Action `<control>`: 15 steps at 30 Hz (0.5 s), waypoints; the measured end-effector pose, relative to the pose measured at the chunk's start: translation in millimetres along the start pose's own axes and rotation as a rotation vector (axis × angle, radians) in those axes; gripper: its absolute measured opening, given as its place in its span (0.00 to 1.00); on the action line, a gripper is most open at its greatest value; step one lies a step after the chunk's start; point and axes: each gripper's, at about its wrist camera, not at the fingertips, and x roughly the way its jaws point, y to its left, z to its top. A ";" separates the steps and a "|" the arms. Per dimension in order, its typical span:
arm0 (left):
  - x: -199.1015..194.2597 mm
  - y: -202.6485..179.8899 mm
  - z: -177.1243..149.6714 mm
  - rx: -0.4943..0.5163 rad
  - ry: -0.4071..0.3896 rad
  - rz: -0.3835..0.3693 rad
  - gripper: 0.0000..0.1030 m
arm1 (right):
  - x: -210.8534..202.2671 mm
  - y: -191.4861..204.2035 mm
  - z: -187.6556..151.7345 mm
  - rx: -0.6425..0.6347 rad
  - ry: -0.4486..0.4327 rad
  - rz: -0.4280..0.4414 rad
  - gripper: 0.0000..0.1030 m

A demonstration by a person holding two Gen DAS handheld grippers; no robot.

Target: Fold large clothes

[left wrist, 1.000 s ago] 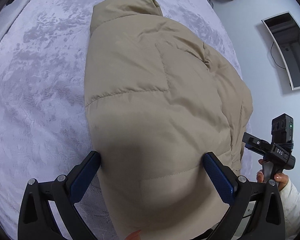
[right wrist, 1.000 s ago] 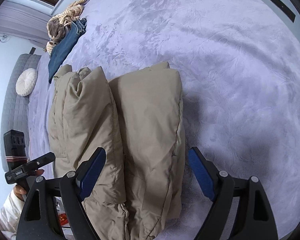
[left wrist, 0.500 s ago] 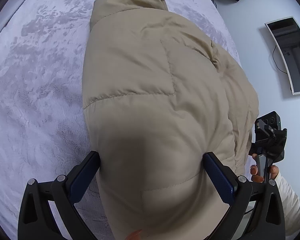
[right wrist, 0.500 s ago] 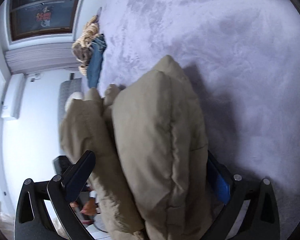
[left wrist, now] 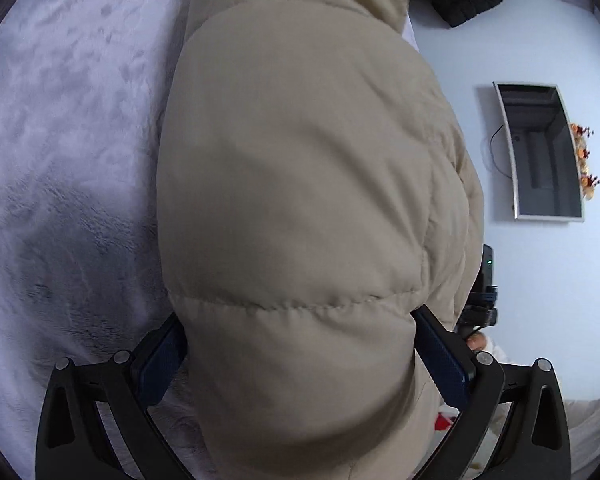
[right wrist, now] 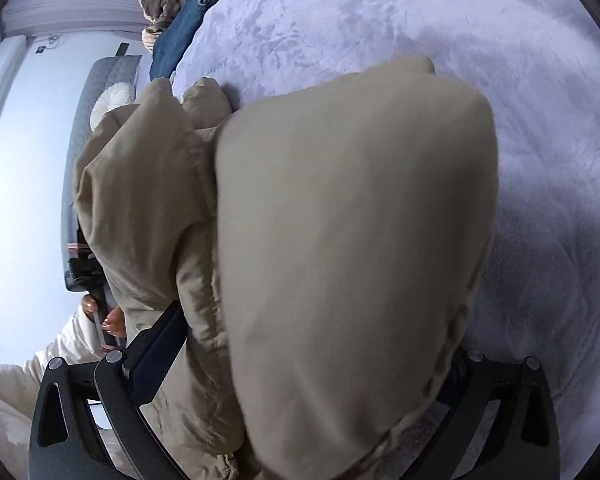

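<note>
Beige puffer jacket (left wrist: 308,208) held up over the lilac bed (left wrist: 60,140), bunched between both hand-held grippers.

Left hand-held gripper (left wrist: 300,356) stands wide open, and its blue pads (left wrist: 440,356) press against either side of a thick quilted fold that fills the whole gap; the jacket's lower edge is cut off by the frame. Right hand-held gripper (right wrist: 300,368) is likewise spread wide around a bulky fold (right wrist: 348,240) of the same jacket; its left pad (right wrist: 156,356) touches the fabric, while its right pad is buried under the cloth and cannot be made out. Most of each device sits behind the fabric in the other's view, with only a dark body and some fingertips (right wrist: 112,324) showing. Jeans (right wrist: 184,28) lie at the far end of the bed, well apart from the jacket.
</note>
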 end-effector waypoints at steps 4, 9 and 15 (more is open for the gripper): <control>14.8 -5.4 -2.5 -0.023 -0.005 -0.007 1.00 | 17.3 -5.7 12.4 0.036 0.022 0.098 1.00; 17.3 -30.4 -7.7 0.024 -0.040 0.113 0.96 | 26.0 -4.2 13.5 0.075 0.013 0.104 1.00; 0.6 -57.8 -14.8 0.117 -0.074 0.139 0.80 | 15.2 -0.3 3.9 0.142 -0.002 0.177 0.68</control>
